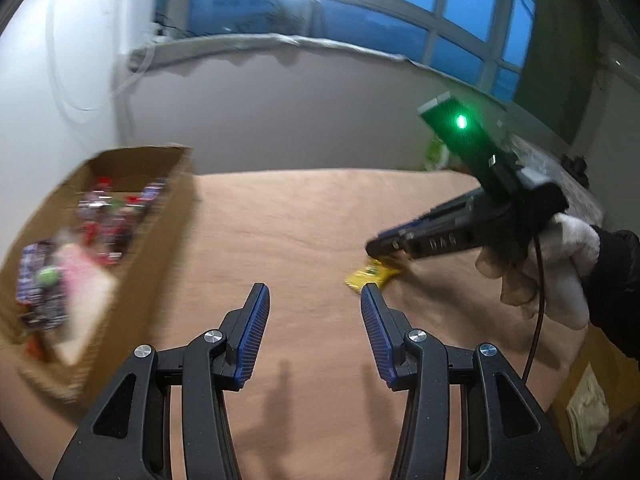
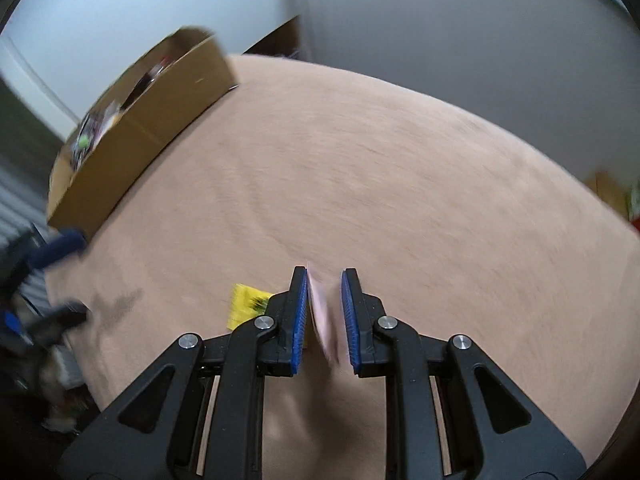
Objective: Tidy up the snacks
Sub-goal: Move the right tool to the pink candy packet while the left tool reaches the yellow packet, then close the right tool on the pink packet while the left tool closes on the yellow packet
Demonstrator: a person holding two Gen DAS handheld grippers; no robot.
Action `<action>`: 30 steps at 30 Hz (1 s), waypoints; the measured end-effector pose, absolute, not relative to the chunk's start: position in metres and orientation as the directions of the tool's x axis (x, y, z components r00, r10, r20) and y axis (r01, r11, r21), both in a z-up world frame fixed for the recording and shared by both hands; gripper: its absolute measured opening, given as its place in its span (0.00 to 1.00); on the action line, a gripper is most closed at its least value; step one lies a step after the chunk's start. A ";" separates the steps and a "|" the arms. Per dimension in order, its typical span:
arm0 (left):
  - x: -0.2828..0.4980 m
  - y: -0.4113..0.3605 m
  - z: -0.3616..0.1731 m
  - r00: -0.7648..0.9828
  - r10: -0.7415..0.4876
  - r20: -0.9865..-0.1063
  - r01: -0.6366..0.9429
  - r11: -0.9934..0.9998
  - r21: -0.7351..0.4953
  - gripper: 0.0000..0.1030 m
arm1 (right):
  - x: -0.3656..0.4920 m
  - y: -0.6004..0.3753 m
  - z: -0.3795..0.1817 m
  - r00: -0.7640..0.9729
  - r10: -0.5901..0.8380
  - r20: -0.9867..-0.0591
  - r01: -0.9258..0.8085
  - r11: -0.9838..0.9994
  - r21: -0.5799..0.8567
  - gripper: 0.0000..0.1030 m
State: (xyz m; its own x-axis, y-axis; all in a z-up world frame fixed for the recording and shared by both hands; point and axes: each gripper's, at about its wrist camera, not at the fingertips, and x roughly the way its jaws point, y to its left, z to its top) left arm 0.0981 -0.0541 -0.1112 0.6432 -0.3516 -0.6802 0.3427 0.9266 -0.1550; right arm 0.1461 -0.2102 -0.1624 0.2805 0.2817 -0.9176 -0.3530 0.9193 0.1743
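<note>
Snack packets fill the cardboard box

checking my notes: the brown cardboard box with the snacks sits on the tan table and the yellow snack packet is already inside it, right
Not quite. The yellow snack packet is not inside the brown cardboard box; it lies on the tan table, apart from the box, as the right wrist view shows.

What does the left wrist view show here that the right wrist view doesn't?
Only the left wrist view: the window, the gloved hand holding the right tongs, and the open, empty left tongs. Only the right wrist view: a pale pink packet pinched in the right tongs. Both: the cardboard box of snacks and the yellow packet on the tan surface.
</note>
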 end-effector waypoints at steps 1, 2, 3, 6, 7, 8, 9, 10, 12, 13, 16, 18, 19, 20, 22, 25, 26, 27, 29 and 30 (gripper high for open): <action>0.101 -0.061 -0.114 0.629 -0.366 -0.686 0.361 0.919 -0.159 0.45 | 0.148 -0.220 -0.160 0.290 0.282 -0.914 -0.334 0.925 0.180 0.17; 0.105 -0.068 -0.117 0.616 -0.378 -0.691 0.381 0.911 -0.158 0.45 | 0.152 -0.227 -0.157 0.297 0.279 -0.913 -0.331 0.927 0.175 0.17; 0.109 -0.075 -0.120 0.602 -0.389 -0.698 0.404 0.901 -0.154 0.45 | 0.154 -0.231 -0.156 0.298 0.282 -0.912 -0.336 0.925 0.176 0.17; 0.122 -0.095 -0.127 0.564 -0.400 -0.722 0.463 0.877 -0.125 0.45 | 0.149 -0.245 -0.152 0.313 0.301 -0.901 -0.349 0.919 0.186 0.18; 0.125 -0.100 -0.129 0.559 -0.395 -0.729 0.477 0.872 -0.107 0.45 | 0.145 -0.250 -0.152 0.316 0.301 -0.900 -0.353 0.918 0.183 0.21; 0.130 -0.107 -0.132 0.550 -0.390 -0.739 0.497 0.863 -0.086 0.45 | 0.143 -0.252 -0.152 0.315 0.306 -0.898 -0.359 0.914 0.186 0.29; 0.132 -0.111 -0.134 0.545 -0.384 -0.745 0.505 0.860 -0.073 0.45 | 0.140 -0.253 -0.152 0.316 0.311 -0.896 -0.365 0.912 0.188 0.35; 0.136 -0.114 -0.137 0.540 -0.375 -0.753 0.512 0.857 -0.060 0.45 | 0.136 -0.253 -0.151 0.323 0.309 -0.894 -0.367 0.912 0.182 0.47; 0.142 -0.118 -0.142 0.523 -0.376 -0.765 0.528 0.848 -0.056 0.45 | 0.134 -0.251 -0.151 0.348 0.304 -0.887 -0.378 0.911 0.164 0.55; 0.145 -0.119 -0.144 0.518 -0.377 -0.768 0.531 0.846 -0.057 0.45 | 0.131 -0.251 -0.150 0.354 0.305 -0.884 -0.388 0.908 0.158 0.55; 0.151 -0.122 -0.149 0.519 -0.361 -0.775 0.537 0.843 -0.033 0.45 | 0.126 -0.249 -0.148 0.363 0.290 -0.885 -0.403 0.906 0.131 0.55; 0.153 -0.124 -0.149 0.517 -0.363 -0.775 0.542 0.840 -0.031 0.45 | 0.124 -0.248 -0.148 0.372 0.280 -0.885 -0.410 0.905 0.115 0.55; 0.153 -0.123 -0.150 0.514 -0.364 -0.777 0.549 0.836 -0.029 0.45 | 0.126 -0.246 -0.149 0.372 0.280 -0.885 -0.412 0.904 0.113 0.55; 0.154 -0.126 -0.151 0.507 -0.362 -0.782 0.558 0.829 -0.021 0.45 | 0.128 -0.243 -0.150 0.371 0.279 -0.886 -0.414 0.903 0.111 0.55; 0.155 -0.130 -0.156 0.495 -0.359 -0.791 0.575 0.818 -0.011 0.45 | 0.129 -0.241 -0.151 0.377 0.269 -0.887 -0.421 0.902 0.095 0.55; 0.156 -0.131 -0.157 0.505 -0.342 -0.792 0.580 0.814 0.018 0.45 | 0.129 -0.236 -0.152 0.385 0.257 -0.886 -0.429 0.900 0.075 0.53; 0.157 -0.131 -0.157 0.509 -0.336 -0.792 0.573 0.819 0.020 0.45 | 0.129 -0.235 -0.152 0.385 0.258 -0.886 -0.430 0.900 0.075 0.52; 0.157 -0.129 -0.157 0.507 -0.337 -0.793 0.571 0.821 0.016 0.45 | 0.129 -0.234 -0.152 0.383 0.261 -0.886 -0.433 0.898 0.077 0.50; 0.160 -0.129 -0.157 0.511 -0.331 -0.793 0.560 0.828 0.015 0.40 | 0.128 -0.233 -0.153 0.384 0.252 -0.888 -0.437 0.897 0.065 0.49; 0.160 -0.129 -0.156 0.517 -0.325 -0.792 0.550 0.835 0.016 0.37 | 0.128 -0.231 -0.155 0.386 0.242 -0.890 -0.439 0.897 0.053 0.49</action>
